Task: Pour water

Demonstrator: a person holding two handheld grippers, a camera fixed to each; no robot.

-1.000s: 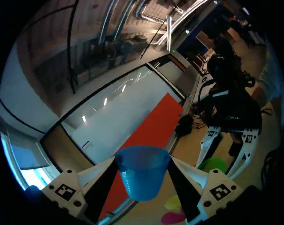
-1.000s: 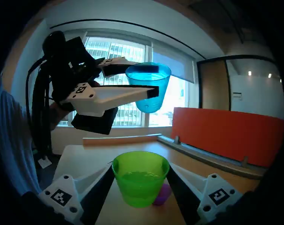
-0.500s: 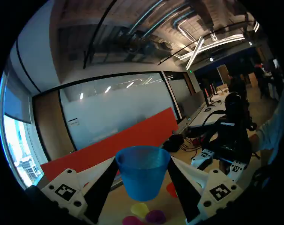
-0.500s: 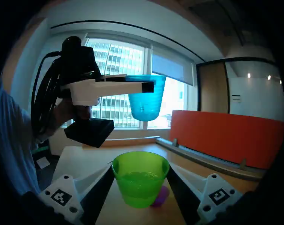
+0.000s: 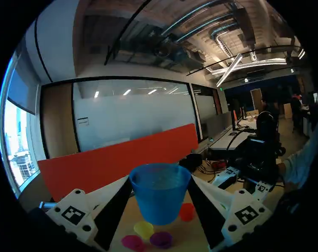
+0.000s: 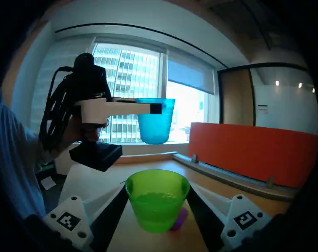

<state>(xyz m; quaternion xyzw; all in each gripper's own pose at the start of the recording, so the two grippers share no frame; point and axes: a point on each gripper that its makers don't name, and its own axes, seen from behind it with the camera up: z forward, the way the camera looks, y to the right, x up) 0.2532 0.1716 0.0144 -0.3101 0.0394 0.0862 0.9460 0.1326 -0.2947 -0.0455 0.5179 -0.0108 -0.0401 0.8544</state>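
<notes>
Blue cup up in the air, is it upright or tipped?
Upright: the blue cup hangs level, rim on top and narrower base below.

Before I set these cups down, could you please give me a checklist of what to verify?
1. Blue cup upright in left gripper: ok.
2. Left gripper pressing both sides of the blue cup: ok.
3. Green cup upright, clamped by right gripper: ok.
4. Water in green cup below the rim: ok.
5. Blue cup empty: cannot tell.
6. Table ahead of left gripper free of clutter: not ok, small cups lie there.
</notes>
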